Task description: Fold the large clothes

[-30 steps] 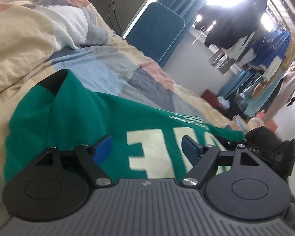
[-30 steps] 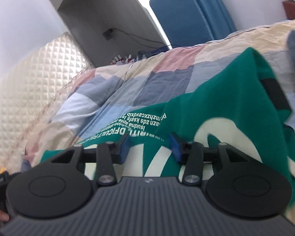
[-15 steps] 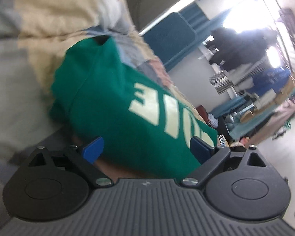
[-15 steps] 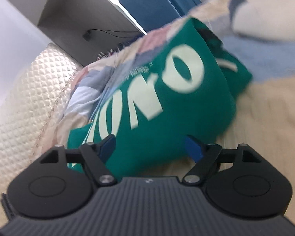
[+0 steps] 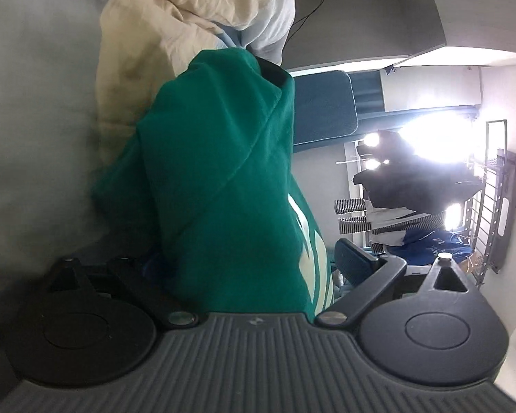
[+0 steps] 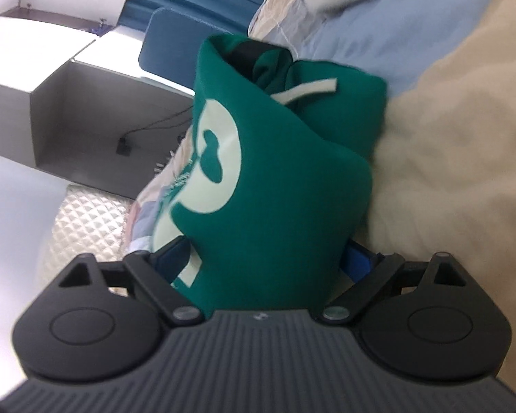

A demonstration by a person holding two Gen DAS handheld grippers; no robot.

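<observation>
A folded green sweatshirt point(image 5: 223, 179) with cream lettering fills both wrist views; it also shows in the right wrist view point(image 6: 275, 179). My left gripper point(image 5: 251, 261) stands wide open with one end of the thick bundle between its blue-padded fingers point(image 5: 354, 261). My right gripper point(image 6: 265, 258) is also wide open, straddling the other end, its blue pads at either side. Both views are rolled sideways. I cannot tell whether the pads press the cloth.
A cream and blue patchwork duvet point(image 5: 161, 27) on the bed lies under and beside the sweatshirt, also seen in the right wrist view point(image 6: 457, 137). A blue chair point(image 5: 323, 110) and hanging clothes point(image 5: 412, 186) stand beyond the bed. A quilted headboard point(image 6: 86, 220) is at the far end.
Both grippers have dropped from above the sweatshirt to its two ends, rolled sideways and opened wider. The folded bundle now sits between each pair of fingers.
</observation>
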